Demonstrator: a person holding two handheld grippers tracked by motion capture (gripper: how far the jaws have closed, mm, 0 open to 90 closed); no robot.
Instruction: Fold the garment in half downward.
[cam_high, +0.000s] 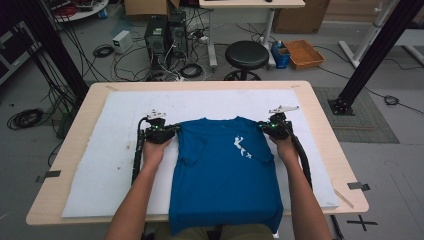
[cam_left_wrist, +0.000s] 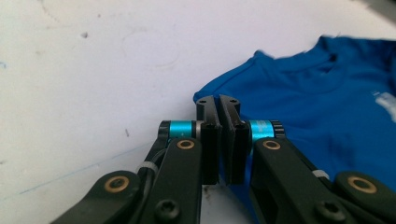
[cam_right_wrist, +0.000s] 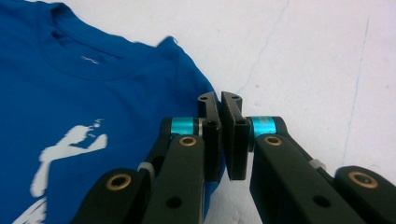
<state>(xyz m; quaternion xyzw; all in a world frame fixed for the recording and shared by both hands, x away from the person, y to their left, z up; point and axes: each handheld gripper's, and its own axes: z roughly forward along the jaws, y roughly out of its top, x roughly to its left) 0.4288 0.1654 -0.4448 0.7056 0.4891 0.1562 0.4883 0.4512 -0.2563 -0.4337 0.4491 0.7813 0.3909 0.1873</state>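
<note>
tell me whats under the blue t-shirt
The blue t-shirt lies flat on a white mat that covers the wooden table. Whatever lies directly beneath the cloth is covered, and its lower hem hangs past the table's near edge.

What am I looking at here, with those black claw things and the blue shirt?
No robot here: a person sits at a table and holds a hand-worked tool in each hand. The wide picture comes from a camera above, looking down on the wooden table, which carries a white mat. On the mat lies a blue T-shirt with a white figure print, its hem hanging over the near edge. The other two pictures come from small cameras riding on each tool, looking along its black jaws. The left claw is shut at the shirt's left shoulder edge, the right claw at the right one; each seems to pinch the fabric there, though the cloth between the pads is hard to make out.
</note>
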